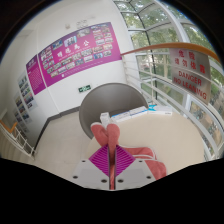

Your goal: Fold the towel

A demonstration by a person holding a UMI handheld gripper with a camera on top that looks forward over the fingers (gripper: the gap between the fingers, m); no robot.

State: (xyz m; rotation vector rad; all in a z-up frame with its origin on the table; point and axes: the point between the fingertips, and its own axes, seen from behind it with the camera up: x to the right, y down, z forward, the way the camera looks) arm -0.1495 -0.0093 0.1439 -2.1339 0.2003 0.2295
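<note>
A pink towel (104, 134) is pinched between my gripper's (111, 150) two fingers. A thin fold of it runs down between the magenta pads (98, 161), and a bunch of it stands up just ahead of the fingertips. More of the towel (141, 153) trails off to the right of the fingers over a pale table top (70, 140). The fingers are shut on the towel.
Beyond the table stands a rounded grey chair back (110, 97). A white wall with pink poster boards (75, 50) is at the left. Large windows with red lettering (185, 75) are at the right, with small items on the sill (150, 107).
</note>
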